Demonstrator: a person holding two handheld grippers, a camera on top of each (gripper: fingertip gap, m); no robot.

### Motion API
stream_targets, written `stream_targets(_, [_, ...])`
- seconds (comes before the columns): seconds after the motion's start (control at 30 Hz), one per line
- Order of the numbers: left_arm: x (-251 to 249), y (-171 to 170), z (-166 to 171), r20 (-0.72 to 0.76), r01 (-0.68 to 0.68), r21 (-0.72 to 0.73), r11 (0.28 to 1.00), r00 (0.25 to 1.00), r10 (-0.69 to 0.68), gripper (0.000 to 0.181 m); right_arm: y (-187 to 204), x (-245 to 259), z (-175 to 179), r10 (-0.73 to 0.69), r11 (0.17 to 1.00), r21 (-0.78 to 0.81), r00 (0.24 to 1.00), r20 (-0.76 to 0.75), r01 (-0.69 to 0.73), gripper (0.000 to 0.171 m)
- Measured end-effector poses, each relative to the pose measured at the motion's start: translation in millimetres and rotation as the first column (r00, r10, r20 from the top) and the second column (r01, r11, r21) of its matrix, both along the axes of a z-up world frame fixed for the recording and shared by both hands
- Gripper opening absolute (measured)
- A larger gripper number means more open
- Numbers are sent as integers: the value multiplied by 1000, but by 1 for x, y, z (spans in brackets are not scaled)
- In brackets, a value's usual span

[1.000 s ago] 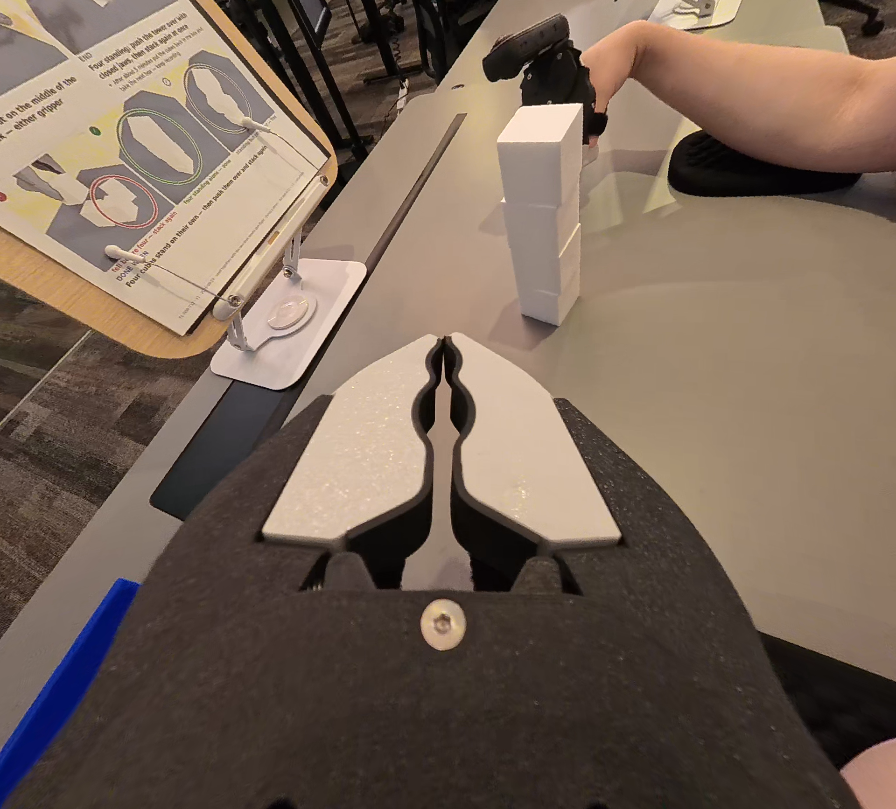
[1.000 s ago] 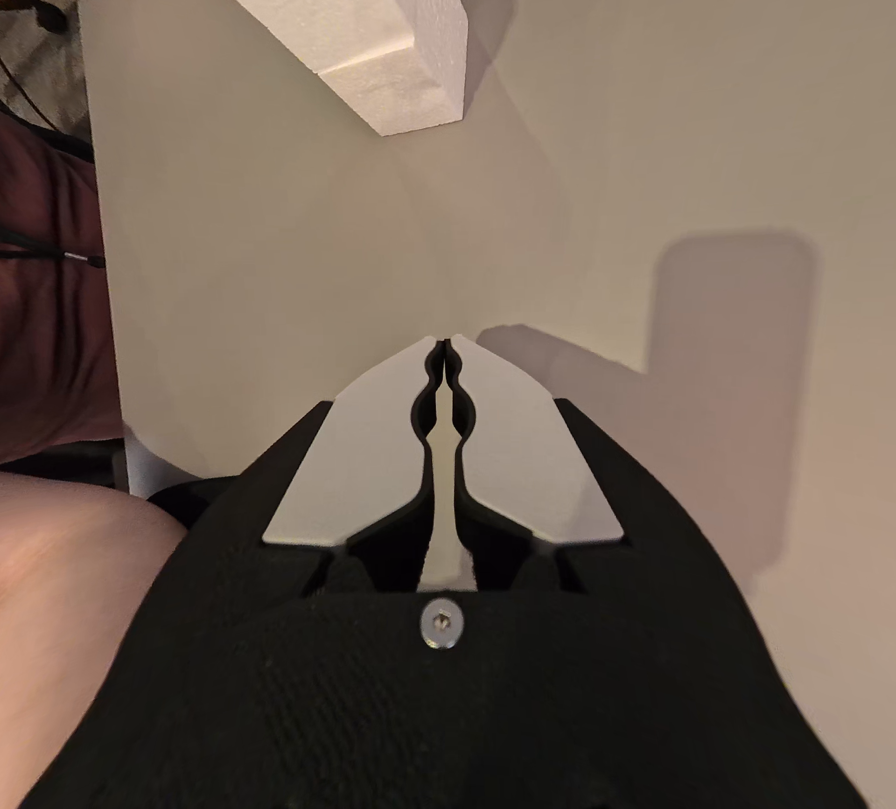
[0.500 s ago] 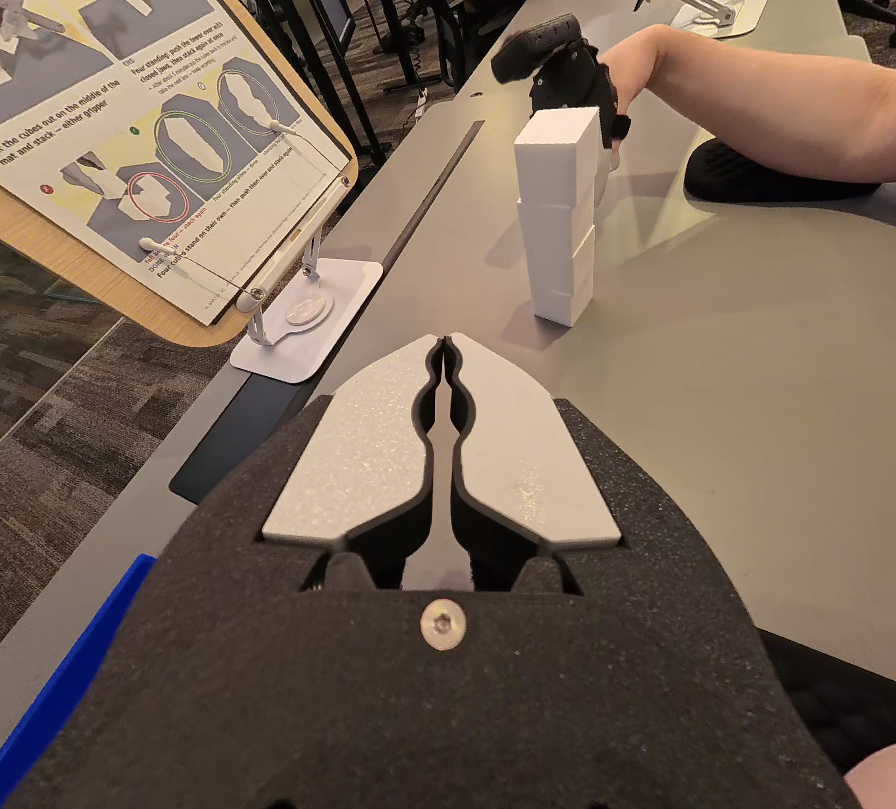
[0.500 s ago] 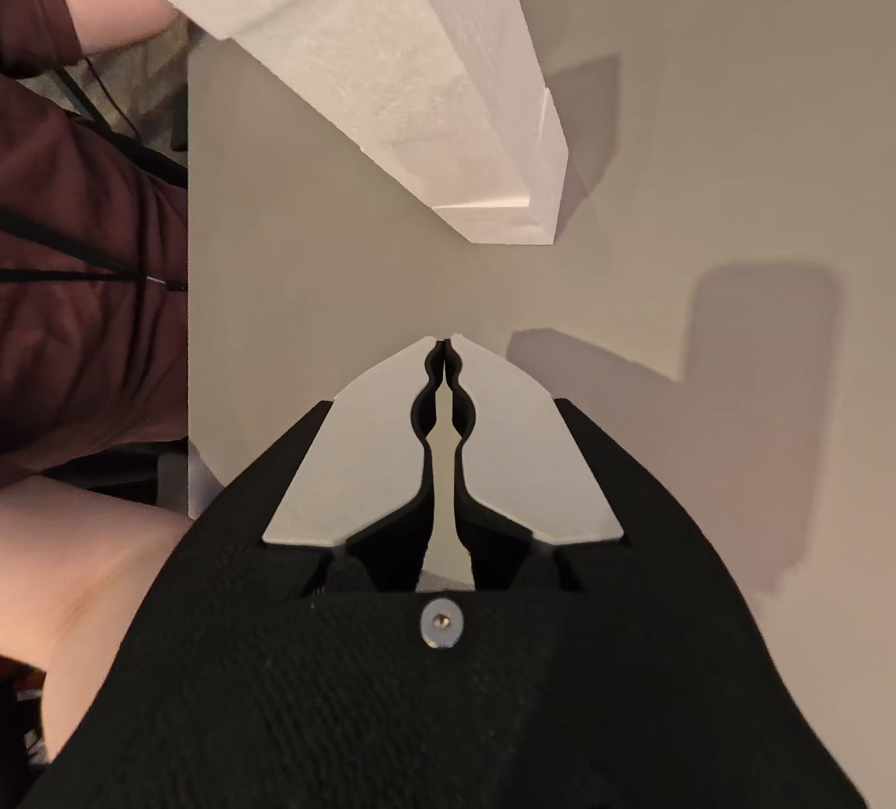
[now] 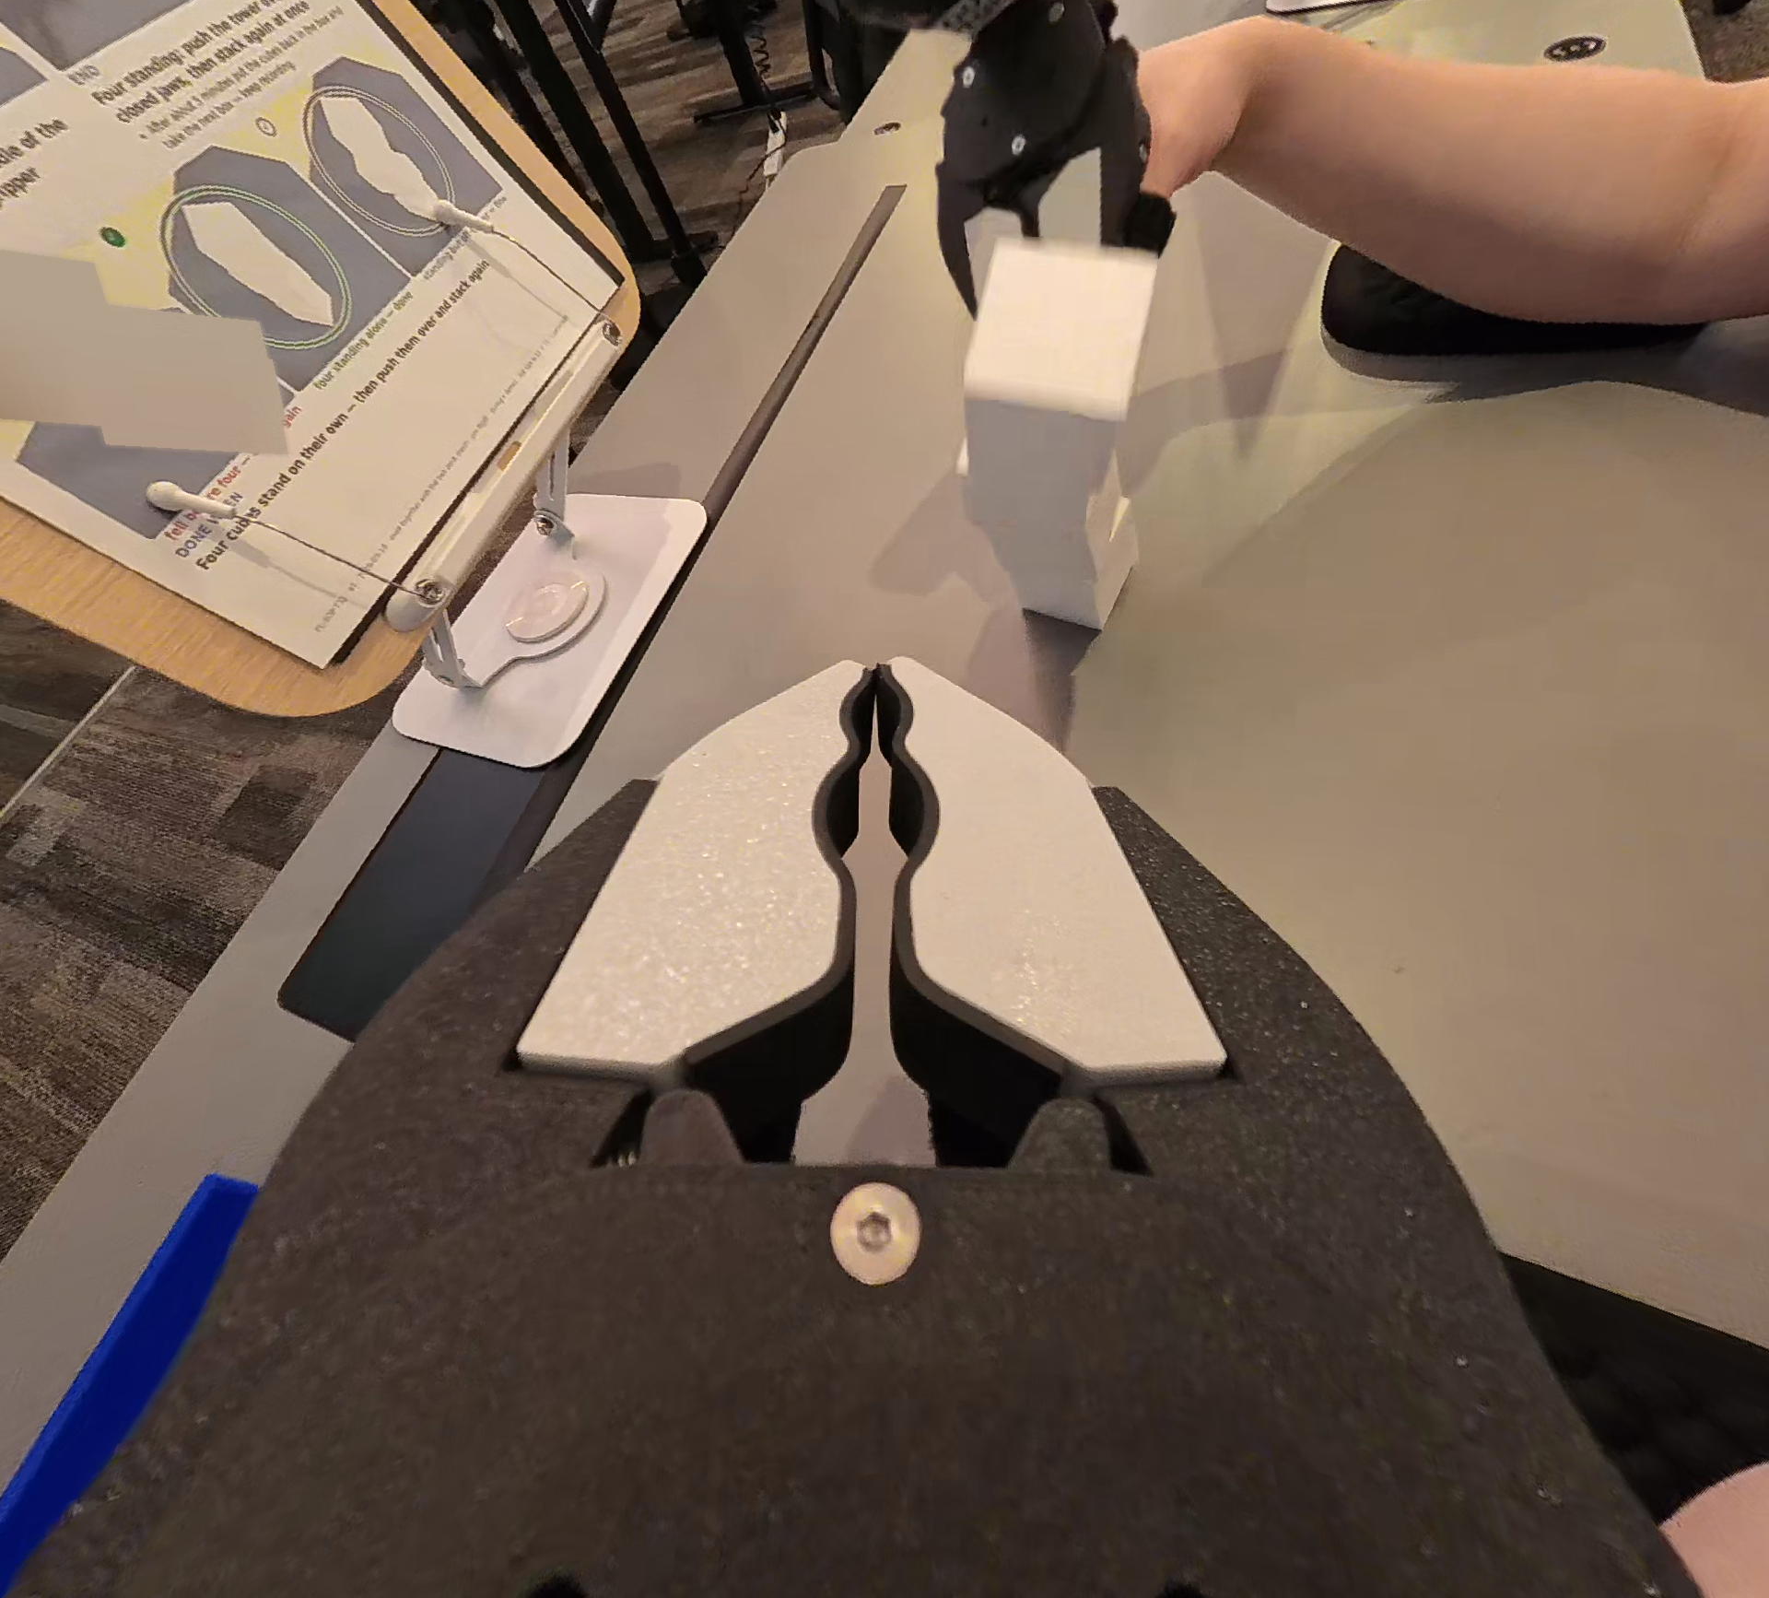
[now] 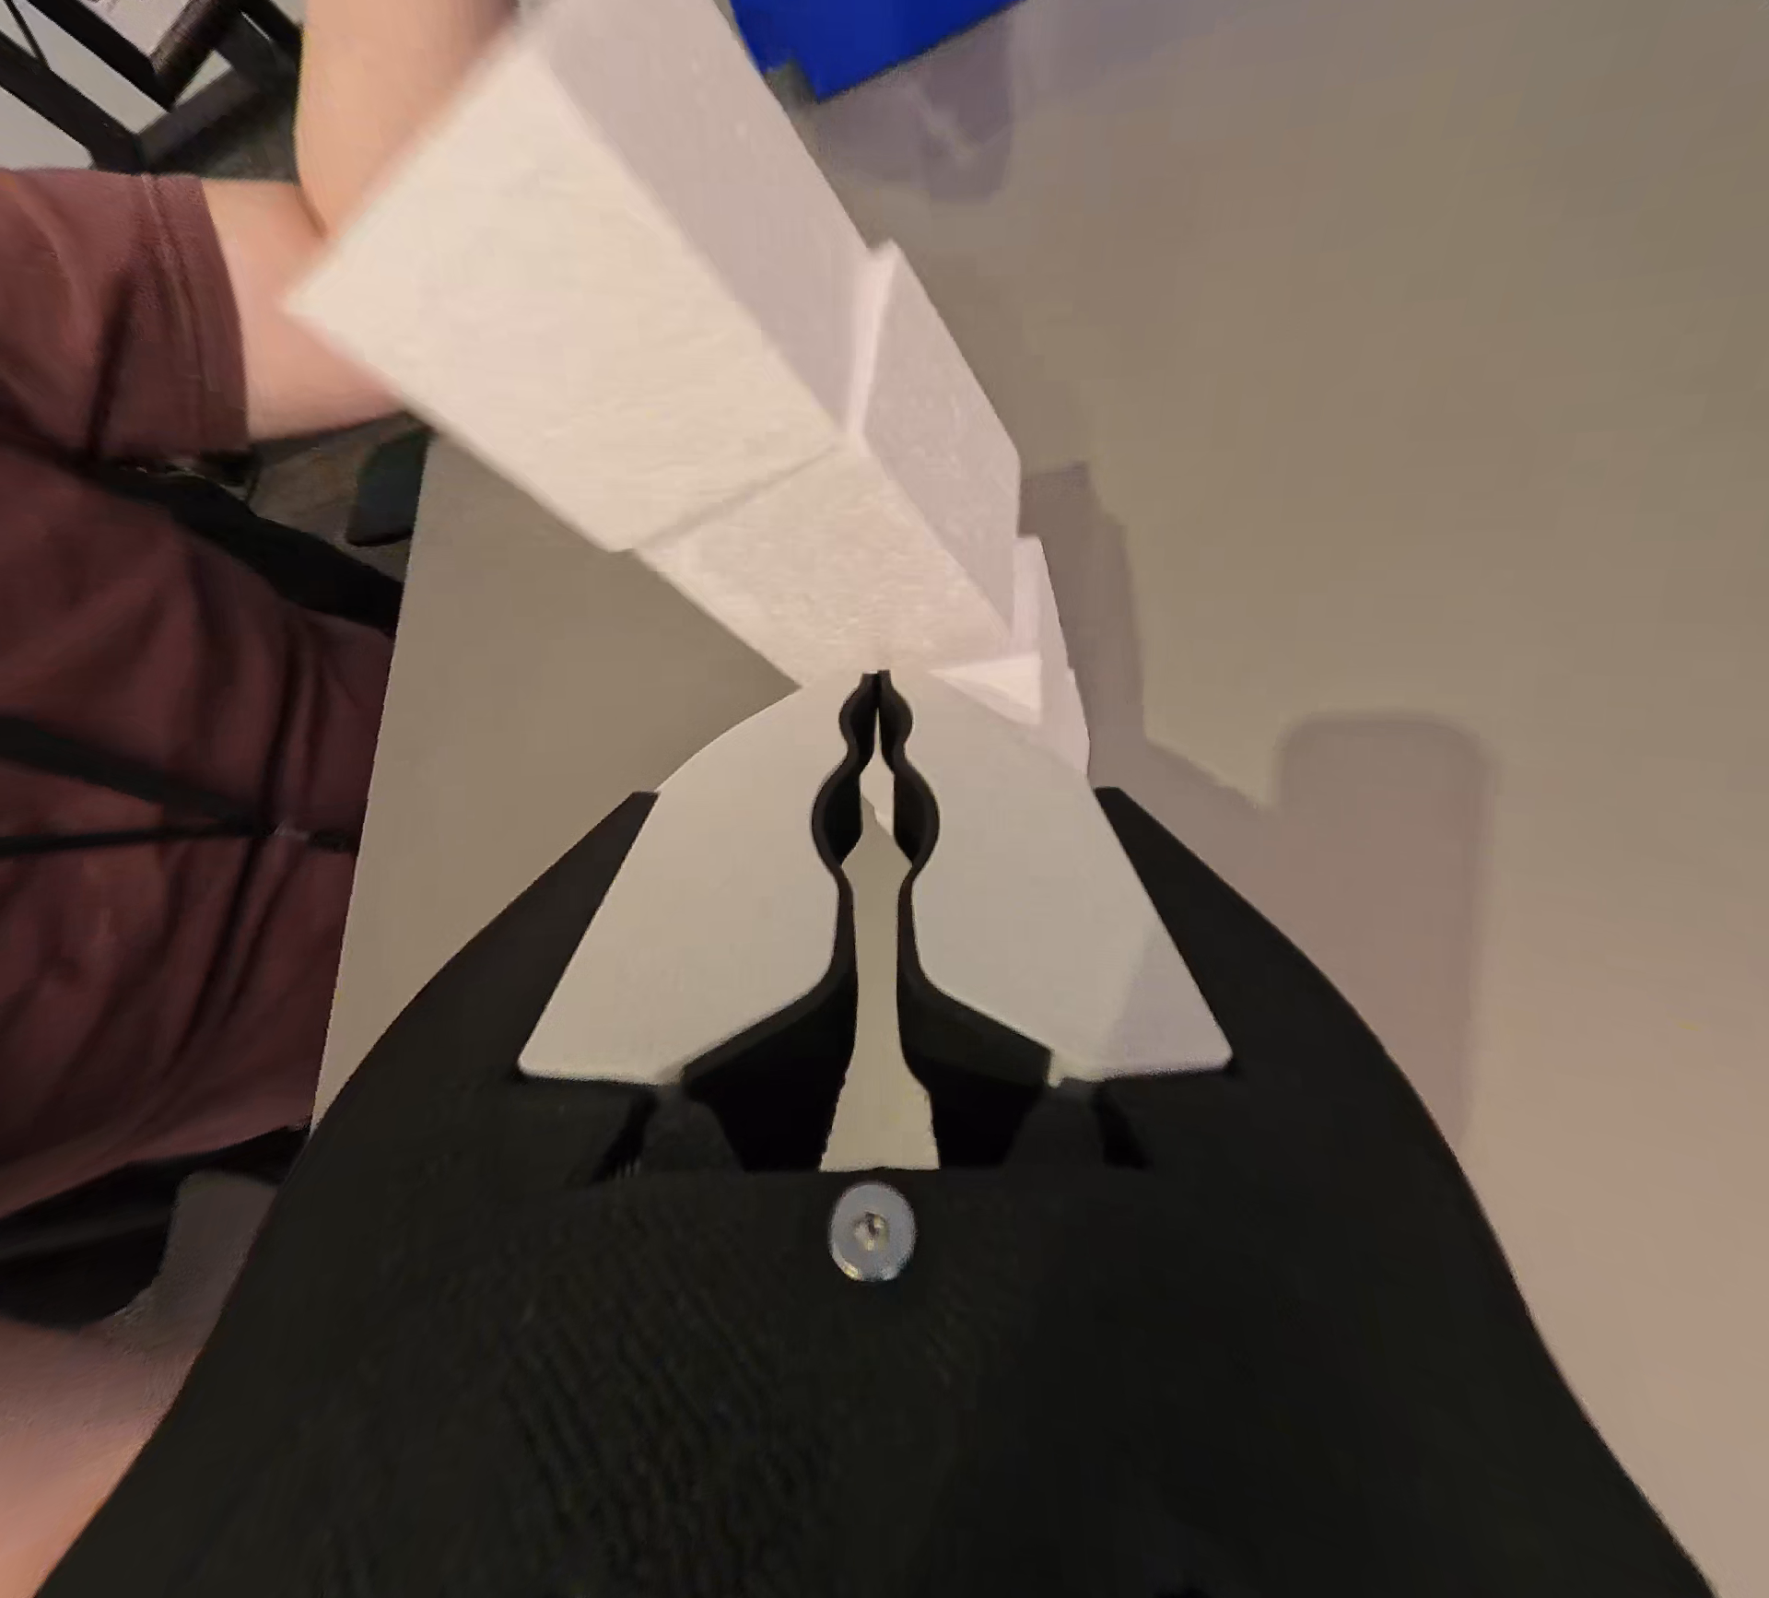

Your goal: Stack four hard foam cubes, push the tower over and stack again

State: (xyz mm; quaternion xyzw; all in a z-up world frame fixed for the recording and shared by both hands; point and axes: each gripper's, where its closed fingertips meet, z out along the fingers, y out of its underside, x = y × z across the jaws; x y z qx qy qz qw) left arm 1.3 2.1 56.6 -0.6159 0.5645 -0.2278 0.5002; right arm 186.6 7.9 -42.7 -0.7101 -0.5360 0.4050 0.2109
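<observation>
Right tool (image 6: 877, 681): we see jaws closed, empty, tips against leaning foam tower (image 6: 670, 365) | left tool (image 5: 877, 671): closed, empty, above counter (image 5: 1388, 786), apart from tower

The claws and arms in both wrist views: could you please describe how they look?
Both the left claw and right claw have pale grey, wavy-edged fingers in a black textured body with one silver screw. The person's forearms are bare; a maroon short sleeve shows.

Grainy matt white foam cubes (image 6: 670, 403), smooth matt grey tabletop (image 5: 1388, 786), wooden board (image 5: 115, 604) under printed paper.
</observation>
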Motion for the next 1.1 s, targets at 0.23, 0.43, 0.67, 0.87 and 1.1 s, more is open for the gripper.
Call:
stream_targets(0.23, [-1,7,1,8,-44,-10,999,999,44,15,8,15,35,-77,987,134,995,-70,85,1])
stream_targets(0.43, [-6,8,20,110,-68,20,997,992,66,28,4,60,69,-127,976,157,978,-165,153,0])
stream_targets(0.67, [-6,7,19,104,-67,14,998,992,65,27,-6,77,-24,-36,999,32,971,237,29,1])
stream_targets(0.87, [1,9,10,57,-59,5,998,997,59,27,-3,15,-30,5,990,138,978,207,-35,1])
stream_targets(1.1, [10,11,4,29,-56,-3,998,998,56,27,-1,-18,24,-42,914,404,999,27,28,1])
